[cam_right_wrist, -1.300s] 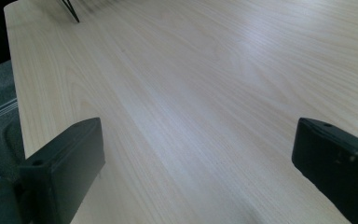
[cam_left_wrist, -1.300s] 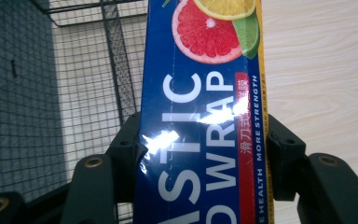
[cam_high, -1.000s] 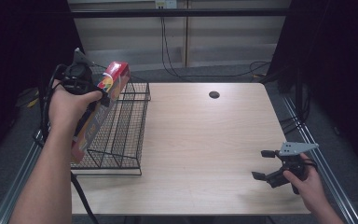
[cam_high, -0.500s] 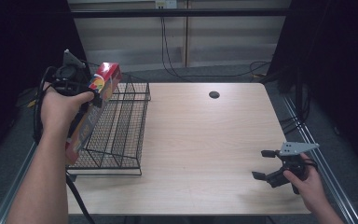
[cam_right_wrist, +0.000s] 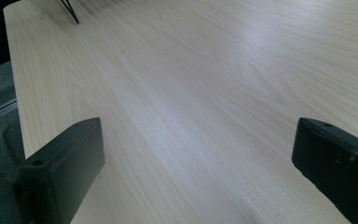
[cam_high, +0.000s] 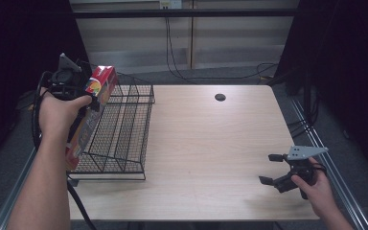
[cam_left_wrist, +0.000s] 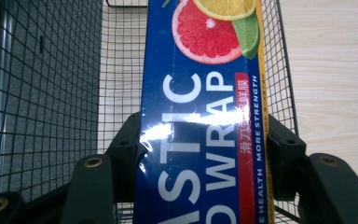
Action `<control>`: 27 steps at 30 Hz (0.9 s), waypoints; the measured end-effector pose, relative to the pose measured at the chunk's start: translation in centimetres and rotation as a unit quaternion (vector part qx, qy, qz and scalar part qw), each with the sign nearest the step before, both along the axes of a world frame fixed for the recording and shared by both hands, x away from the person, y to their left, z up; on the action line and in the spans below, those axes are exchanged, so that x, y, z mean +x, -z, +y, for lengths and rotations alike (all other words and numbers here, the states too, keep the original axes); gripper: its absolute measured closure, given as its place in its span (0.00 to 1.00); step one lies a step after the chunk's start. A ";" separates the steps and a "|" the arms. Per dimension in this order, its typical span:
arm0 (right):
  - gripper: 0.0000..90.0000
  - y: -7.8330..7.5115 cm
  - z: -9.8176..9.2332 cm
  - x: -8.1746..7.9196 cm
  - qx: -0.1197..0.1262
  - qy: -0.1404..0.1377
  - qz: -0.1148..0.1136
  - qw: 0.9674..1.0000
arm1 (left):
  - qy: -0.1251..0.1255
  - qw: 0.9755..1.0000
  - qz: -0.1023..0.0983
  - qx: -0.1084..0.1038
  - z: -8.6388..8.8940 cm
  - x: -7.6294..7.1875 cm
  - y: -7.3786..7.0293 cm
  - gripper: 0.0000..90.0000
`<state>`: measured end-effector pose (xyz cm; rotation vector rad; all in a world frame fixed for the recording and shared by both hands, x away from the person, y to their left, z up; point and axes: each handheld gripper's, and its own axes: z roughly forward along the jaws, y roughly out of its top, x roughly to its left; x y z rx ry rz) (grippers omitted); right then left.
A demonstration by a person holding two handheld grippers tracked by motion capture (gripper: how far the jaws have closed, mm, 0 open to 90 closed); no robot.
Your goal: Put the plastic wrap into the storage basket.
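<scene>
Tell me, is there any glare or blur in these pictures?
In the left gripper view a white glare streak crosses the plastic wrap box, washing out some lettering; the wire rack behind stays sharp. In the right gripper view a soft sheen lies on the table. The high view's surroundings are dark.

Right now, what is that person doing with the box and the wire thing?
A person holds a gripper in each hand. The left gripper is shut on a long plastic wrap box, holding it over the black wire basket at the table's left side. The right gripper rests open over bare table, holding nothing.
</scene>
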<state>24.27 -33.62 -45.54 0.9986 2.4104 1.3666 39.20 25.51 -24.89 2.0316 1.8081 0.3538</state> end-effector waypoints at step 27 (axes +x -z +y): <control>0.02 0.1 0.0 0.1 0.001 0.000 0.001 1.000 | -0.056 0.998 0.017 0.013 0.7 1.4 2.3 0.47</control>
